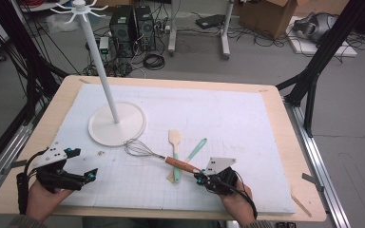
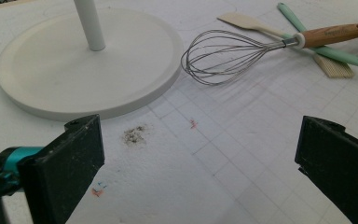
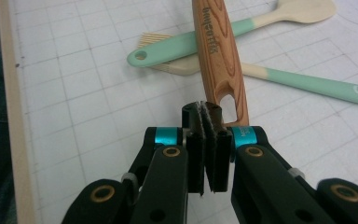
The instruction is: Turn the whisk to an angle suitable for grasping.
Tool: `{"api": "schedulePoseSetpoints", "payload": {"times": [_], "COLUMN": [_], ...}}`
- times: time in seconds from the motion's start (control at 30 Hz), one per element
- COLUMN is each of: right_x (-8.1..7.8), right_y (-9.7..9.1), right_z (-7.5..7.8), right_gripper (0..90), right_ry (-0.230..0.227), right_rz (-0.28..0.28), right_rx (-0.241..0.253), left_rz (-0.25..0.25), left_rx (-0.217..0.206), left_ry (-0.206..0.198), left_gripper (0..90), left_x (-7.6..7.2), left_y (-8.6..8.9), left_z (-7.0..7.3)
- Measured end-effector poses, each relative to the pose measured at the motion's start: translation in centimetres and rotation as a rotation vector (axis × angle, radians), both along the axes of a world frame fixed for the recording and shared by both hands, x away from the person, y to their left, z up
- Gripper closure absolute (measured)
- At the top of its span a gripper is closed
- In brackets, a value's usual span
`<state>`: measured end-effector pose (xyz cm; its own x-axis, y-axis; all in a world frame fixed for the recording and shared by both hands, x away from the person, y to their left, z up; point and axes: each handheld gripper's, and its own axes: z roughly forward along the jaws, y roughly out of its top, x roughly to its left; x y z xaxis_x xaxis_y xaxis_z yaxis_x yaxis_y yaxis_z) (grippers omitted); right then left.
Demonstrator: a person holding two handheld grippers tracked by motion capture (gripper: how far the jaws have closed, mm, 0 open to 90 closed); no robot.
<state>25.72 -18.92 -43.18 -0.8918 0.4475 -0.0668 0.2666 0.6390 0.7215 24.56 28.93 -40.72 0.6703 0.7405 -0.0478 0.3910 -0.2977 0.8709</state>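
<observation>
Whisk [image 1: 148, 153] near table's front edge, right of middle, wire head toward white stand base [image 1: 117, 124], wooden handle lying across two mint-handled spatulas [image 1: 177, 156]; right gripper [image 1: 200, 179] at handle's end, jaws closed together, no clear hold on whisk, handle tip just beside them; left gripper [image 1: 81, 166] near front left corner, jaws wide apart, nothing between
</observation>
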Motion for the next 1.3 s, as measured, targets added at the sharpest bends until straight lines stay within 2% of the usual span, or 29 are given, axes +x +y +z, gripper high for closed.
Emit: {"api": "schedulePoseSetpoints", "payload": {"times": [0.37, 0.83, 0.93, 1.3], "right_x": [0.9, 2.0, 2.3, 2.9], "right_y": [-0.4, -0.8, -0.9, -1.2], "right_z": [0.0, -0.1, -0.1, -0.1], "right_gripper": [88.1, 88.5, 88.5, 88.9], "right_ry": [0.0, -0.007, -0.005, -0.001], "right_rz": [-0.007, -0.022, -0.024, -0.031], "right_rx": [0.018, 0.016, 0.032, 0.041], "left_rz": [0.002, -0.001, -0.001, -0.004], "left_rx": [0.002, 0.002, 0.003, 0.007], "left_ry": [-0.003, -0.006, -0.007, -0.008], "left_gripper": [1.8, 1.7, 1.7, 1.7], "left_x": [0.0, 0.1, 0.1, 0.1], "left_y": [-0.1, -0.2, -0.2, -0.2], "left_z": [0.0, 0.0, 0.0, 0.0]}}
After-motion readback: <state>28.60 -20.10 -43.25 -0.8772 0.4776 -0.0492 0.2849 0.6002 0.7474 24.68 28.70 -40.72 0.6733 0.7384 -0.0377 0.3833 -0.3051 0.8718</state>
